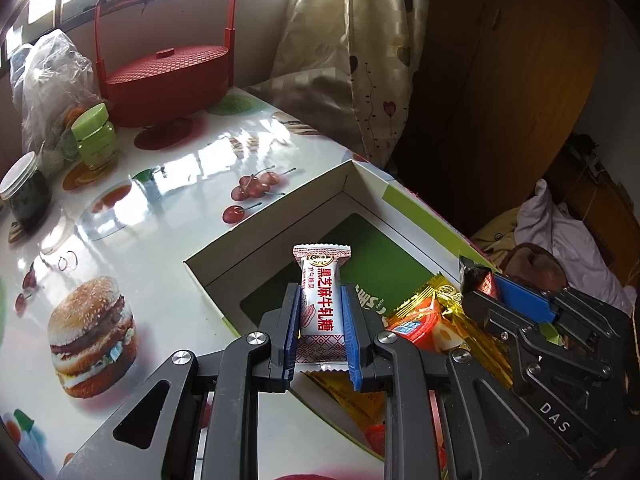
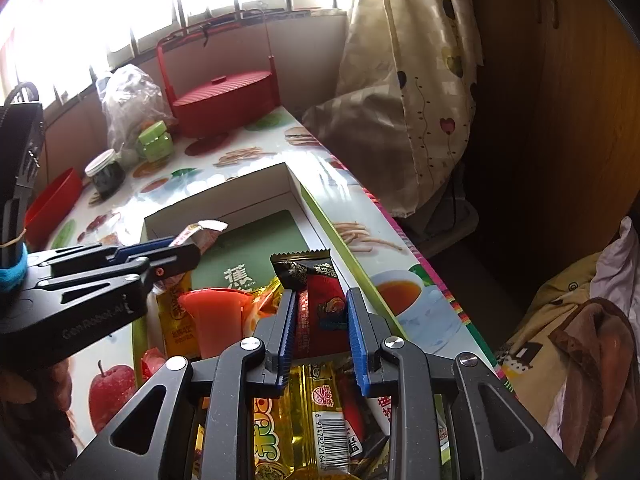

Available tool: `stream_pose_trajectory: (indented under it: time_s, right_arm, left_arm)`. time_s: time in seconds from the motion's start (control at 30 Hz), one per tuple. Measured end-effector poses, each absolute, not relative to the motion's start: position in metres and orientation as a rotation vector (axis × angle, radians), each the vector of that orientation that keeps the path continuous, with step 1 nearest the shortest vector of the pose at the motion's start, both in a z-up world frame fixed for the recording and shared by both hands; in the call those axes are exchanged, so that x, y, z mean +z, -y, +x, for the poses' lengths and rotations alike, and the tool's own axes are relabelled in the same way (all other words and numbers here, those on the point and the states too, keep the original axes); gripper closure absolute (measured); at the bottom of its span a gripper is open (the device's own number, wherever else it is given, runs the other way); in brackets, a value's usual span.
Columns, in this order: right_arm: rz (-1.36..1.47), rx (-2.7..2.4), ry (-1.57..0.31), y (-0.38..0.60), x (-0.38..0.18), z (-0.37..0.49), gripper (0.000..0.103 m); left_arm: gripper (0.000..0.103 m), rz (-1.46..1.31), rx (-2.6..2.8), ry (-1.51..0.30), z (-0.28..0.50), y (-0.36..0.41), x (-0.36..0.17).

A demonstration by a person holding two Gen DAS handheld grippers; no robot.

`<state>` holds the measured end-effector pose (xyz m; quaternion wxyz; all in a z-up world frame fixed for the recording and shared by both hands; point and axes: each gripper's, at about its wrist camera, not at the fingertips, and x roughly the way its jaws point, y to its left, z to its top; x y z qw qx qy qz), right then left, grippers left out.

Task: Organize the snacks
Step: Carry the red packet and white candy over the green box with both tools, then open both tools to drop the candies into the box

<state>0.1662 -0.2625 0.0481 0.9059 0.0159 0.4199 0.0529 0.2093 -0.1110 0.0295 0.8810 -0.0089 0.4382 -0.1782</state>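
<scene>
Black linkage arms fill the bottom of both wrist views, and between the blue pads of the left tool (image 1: 320,320) sits a white nougat bar (image 1: 320,300) with red lettering, clamped along its long sides and poking forward over the open cardboard box (image 1: 224,252). In the right wrist view the right tool (image 2: 320,330) is likewise closed on a red-and-black snack packet (image 2: 320,300), held above the box's near end. That box is the landmark: its far part shows a bare green floor (image 2: 260,240), while its near part is heaped with yellow packets (image 2: 308,408) and an orange-red jelly cup (image 2: 216,320). Beyond the box on the bench (image 1: 180,168) stand a red lidded basket (image 1: 164,80), a green-capped jar (image 1: 96,136) and a dark jar (image 1: 24,192), all well apart from it.

Both snacks appear to be in the carrying step: picked up, not yet set down. Next, I judge, each bar needs lowering onto the free green floor at the box's far part, laid flat and lined up, then released; the two tools hang close together over the box, so they should take turns to avoid knocking each other.
</scene>
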Motion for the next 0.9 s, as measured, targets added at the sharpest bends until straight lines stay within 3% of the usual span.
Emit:
stream_pose_trajectory:
  time_s: [0.37,0.67,0.73,0.9]
  right_arm:
    - [0.06,0.128,-0.872,0.265,0.043,0.168,0.073]
    - [0.077,0.126,-0.862,0.267,0.044,0.166,0.067]
    - [0.08,0.125,-0.858,0.267,0.045,0.165,0.066]
    - [0.084,0.12,-0.852,0.265,0.048,0.161,0.063]
  left_arm:
    - [0.08,-0.02,-0.367,-0.922,0.21,0.115,0.028]
    - [0.068,-0.035,-0.372,-0.92,0.207,0.114,0.029]
    - [0.061,-0.035,-0.37,-0.918,0.206,0.113,0.03]
    - [0.06,-0.035,-0.368,-0.905,0.199,0.112,0.036]
